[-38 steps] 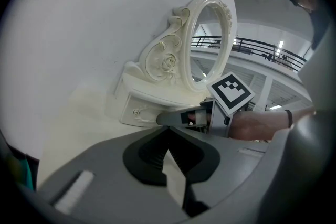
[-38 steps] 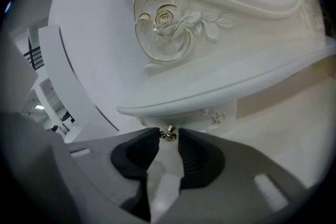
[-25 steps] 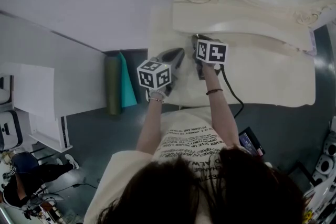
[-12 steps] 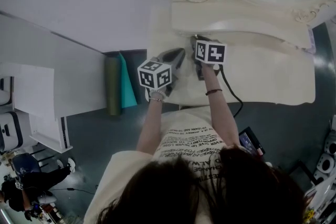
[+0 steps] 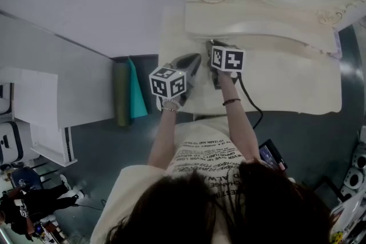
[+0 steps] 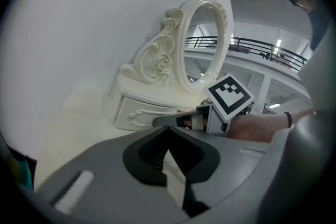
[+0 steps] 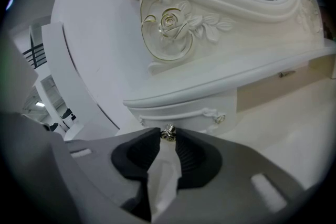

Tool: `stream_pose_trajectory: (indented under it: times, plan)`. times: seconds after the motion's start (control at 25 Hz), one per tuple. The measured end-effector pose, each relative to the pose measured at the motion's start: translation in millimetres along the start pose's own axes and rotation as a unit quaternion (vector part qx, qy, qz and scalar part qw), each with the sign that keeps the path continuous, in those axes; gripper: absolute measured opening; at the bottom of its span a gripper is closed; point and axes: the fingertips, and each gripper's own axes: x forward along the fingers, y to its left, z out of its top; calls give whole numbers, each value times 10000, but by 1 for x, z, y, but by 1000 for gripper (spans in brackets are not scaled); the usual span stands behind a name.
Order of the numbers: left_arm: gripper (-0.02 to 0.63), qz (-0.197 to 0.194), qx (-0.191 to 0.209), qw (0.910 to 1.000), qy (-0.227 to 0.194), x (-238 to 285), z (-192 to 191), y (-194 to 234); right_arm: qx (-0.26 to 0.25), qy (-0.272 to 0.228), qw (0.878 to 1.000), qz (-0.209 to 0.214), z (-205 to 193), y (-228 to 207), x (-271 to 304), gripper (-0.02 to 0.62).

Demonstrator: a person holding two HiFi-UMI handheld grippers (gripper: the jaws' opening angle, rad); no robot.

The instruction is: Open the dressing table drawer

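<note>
**Right gripper (image 7: pixel 168 138) on the drawer (image 7: pixel 181 112) knob (image 7: pixel 168 132)**

The cream dressing table (image 5: pixel 286 80) stands before the person, its drawer closed just ahead of the right fingers (image 7: pixel 142 148), which pinch its small metal knob at their tips. The left gripper (image 6: pixel 168 127) hovers alongside, fingers (image 6: pixel 149 152) pressed together.

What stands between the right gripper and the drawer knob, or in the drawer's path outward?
Nothing visible does. The drawer knob already sits between the right gripper's jaw tips, and nothing lies on the tabletop in front of the drawer.
</note>
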Motion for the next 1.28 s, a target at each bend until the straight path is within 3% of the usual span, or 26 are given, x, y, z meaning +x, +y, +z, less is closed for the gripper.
stream_pose_trajectory:
  times: [1.28]
  plan:
    - [0, -80, 70, 9999, -38, -11, -6, -20, 67, 89, 9999, 65, -22, 7, -18, 98]
